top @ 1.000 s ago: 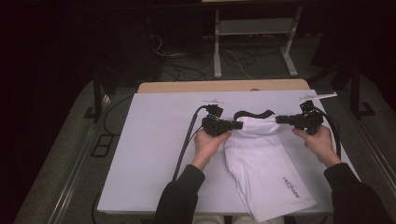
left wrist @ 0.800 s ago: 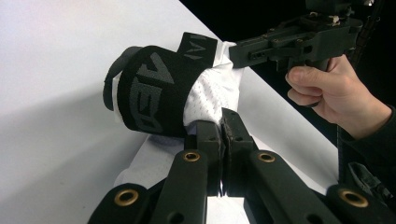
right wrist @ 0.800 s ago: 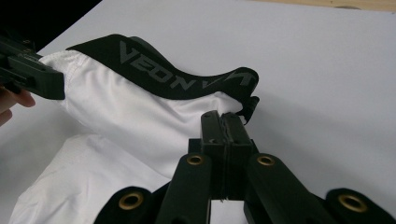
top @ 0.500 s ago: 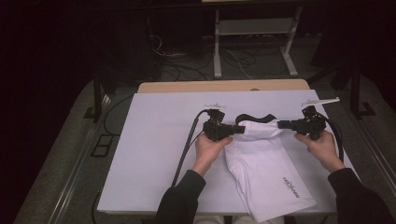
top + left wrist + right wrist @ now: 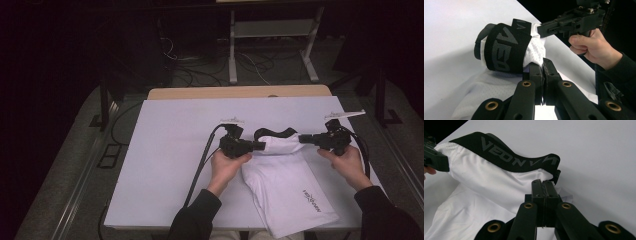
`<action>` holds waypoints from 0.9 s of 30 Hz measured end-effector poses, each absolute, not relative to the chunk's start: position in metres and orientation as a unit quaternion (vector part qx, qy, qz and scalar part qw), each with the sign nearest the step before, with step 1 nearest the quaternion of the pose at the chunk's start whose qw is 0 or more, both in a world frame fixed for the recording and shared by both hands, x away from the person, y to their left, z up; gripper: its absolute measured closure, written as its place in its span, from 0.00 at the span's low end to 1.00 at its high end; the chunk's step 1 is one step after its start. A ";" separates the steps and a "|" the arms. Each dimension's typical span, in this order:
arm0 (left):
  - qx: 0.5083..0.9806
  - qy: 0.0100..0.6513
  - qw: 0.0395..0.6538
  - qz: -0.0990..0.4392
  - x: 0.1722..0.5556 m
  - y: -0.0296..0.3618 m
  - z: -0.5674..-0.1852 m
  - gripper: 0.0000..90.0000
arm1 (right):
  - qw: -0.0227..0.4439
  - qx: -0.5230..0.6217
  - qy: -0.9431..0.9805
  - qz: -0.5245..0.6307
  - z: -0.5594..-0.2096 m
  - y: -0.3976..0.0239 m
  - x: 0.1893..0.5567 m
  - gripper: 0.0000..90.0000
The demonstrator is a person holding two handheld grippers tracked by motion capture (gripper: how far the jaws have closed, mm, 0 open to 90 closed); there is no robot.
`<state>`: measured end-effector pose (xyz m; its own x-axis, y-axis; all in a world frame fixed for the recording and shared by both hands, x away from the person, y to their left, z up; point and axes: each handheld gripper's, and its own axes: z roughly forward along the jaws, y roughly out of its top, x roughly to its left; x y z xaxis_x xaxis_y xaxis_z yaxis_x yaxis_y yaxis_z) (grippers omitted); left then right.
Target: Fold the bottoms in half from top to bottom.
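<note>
While the high view is taken first, the white shorts (image 5: 287, 187) are seen lying on the white table (image 5: 165, 150) toward its near right corner, the black waistband (image 5: 274, 133) raised at the far end. The left gripper (image 5: 262, 145) and the right gripper (image 5: 301, 139) are held at opposite sides of that waist end, each pinched on the cloth.

In the left gripper view, the jaws are pressed together on white mesh fabric just below the waistband (image 5: 506, 48), which is bunched up. The right gripper (image 5: 541, 28) is seen beyond, clamped on the fabric's far side.

In the right gripper view, the jaws are closed on the white cloth directly under the lettered waistband (image 5: 519, 157).
</note>
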<state>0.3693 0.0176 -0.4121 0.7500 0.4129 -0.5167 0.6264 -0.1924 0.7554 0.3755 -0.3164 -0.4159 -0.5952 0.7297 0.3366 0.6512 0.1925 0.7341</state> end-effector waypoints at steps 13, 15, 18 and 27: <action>0.762 0.327 0.547 -0.113 0.345 0.018 -0.420 0.96 | 0.032 0.442 0.775 0.450 -0.418 -0.319 0.358 0.98; 0.761 0.327 0.549 -0.115 0.341 0.019 -0.423 0.96 | 0.029 0.441 0.778 0.447 -0.418 -0.318 0.355 0.98; 0.761 0.326 0.548 -0.116 0.338 0.019 -0.425 0.96 | 0.028 0.440 0.780 0.444 -0.419 -0.317 0.352 0.98; 0.755 0.326 0.555 -0.125 0.326 0.019 -0.431 0.96 | 0.023 0.437 0.782 0.443 -0.423 -0.316 0.345 0.98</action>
<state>0.3255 0.0185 -0.4306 0.7559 0.3533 -0.5512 0.6316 -0.1721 0.7559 0.3449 -0.3159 -0.4225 -0.6164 0.7045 0.3517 0.6643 0.2255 0.7127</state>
